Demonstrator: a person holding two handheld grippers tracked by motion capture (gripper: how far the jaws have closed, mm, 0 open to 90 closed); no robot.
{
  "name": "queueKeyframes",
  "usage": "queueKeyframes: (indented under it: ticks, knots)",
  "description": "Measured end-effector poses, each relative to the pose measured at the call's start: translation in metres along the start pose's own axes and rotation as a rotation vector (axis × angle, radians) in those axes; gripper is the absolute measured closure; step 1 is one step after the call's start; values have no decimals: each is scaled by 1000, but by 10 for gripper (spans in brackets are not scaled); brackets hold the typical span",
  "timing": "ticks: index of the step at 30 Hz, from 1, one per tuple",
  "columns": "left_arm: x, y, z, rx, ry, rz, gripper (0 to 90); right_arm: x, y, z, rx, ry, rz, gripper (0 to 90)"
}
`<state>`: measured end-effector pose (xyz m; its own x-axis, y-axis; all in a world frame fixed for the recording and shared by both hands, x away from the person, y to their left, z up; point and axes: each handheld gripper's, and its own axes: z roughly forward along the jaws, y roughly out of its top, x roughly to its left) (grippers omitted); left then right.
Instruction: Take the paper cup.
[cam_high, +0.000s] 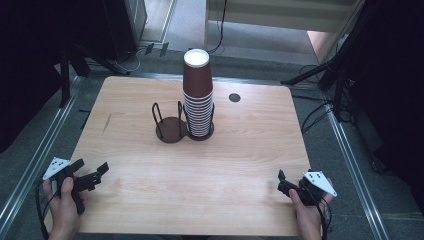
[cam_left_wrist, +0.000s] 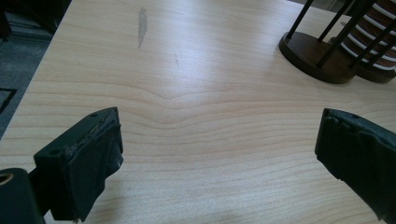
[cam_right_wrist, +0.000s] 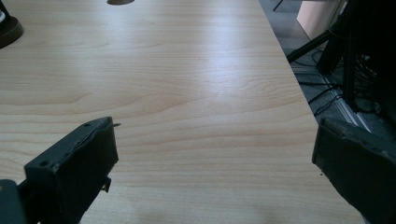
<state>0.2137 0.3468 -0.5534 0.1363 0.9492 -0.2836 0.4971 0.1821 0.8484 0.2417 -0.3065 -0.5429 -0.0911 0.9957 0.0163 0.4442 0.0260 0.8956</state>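
The left gripper (cam_high: 97, 172) sits at the near left corner of the wooden table (cam_high: 240, 165), held in the person's left hand (cam_high: 64, 205). Its jaws stand wide apart with nothing between them; in the left gripper view only bare tabletop lies in the gap.

The right gripper (cam_high: 281, 181) sits at the near right edge of the table, held in the right hand (cam_high: 307, 212). Its jaws are likewise spread wide and hold nothing; in the right gripper view the table edge runs just beside the right-hand jaw.

The stack of brown paper cups (cam_high: 198, 97) stands upside down, well ahead of both grippers, near the table centre and roughly midway between them. It rests in the right-hand bay of a dark two-bay cup holder (cam_high: 170, 129) with upright wire posts. The left-hand bay is empty. From the left gripper, the holder (cam_left_wrist: 322, 56) lies ahead and to the right, with the lower rims of the cups (cam_left_wrist: 373, 32) behind it.

A round cable hole (cam_high: 234, 97) lies beyond the cups, ahead of the right gripper.
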Motion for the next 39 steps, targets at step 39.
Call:
queueKeyframes:
  ticks: [39]
  knots:
    - [0, 0, 0, -2, 0, 2, 16, 94, 93, 2, -161, 196, -64, 75]
